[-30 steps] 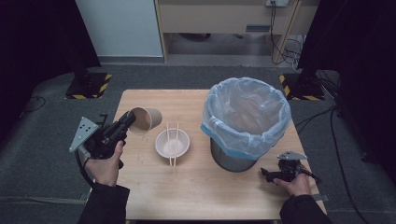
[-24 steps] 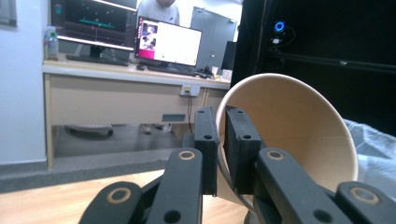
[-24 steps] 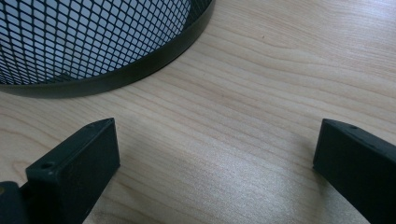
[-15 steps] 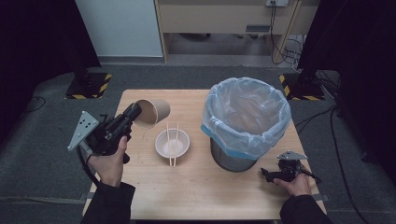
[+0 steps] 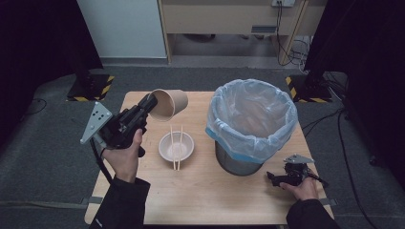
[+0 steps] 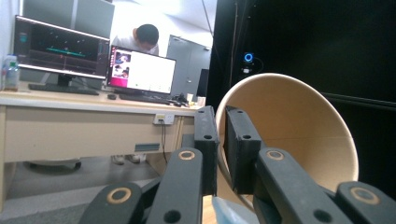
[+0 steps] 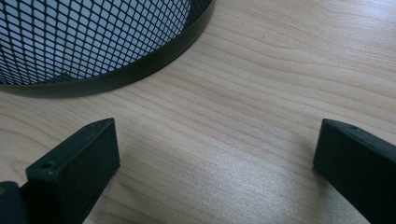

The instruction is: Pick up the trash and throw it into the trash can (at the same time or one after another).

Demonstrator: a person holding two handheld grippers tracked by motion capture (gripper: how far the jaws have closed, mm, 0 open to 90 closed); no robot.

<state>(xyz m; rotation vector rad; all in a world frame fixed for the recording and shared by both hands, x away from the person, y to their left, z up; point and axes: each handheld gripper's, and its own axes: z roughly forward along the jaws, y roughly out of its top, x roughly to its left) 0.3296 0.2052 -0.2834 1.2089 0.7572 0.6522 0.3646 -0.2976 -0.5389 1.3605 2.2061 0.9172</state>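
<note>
Paper cup [image 5: 169, 103] hangs on its side above the desk's [image 5: 229, 200] far left part, its rim pinched in our left tool [image 5: 149, 103]. A bowl [image 5: 176, 147] with chopsticks [image 5: 175, 145] sits below it, nearer us, left of the lined bin [image 5: 251, 125]. Our right tool [image 7: 215, 163] rests released on the desk near the bin's base.

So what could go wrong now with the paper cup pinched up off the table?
The left gripper pinches only the paper cup by its thin rim wall, so it could crumple or slip. The cup lies tilted above the white bowl and chopsticks; dropped, it might scatter them.
</note>
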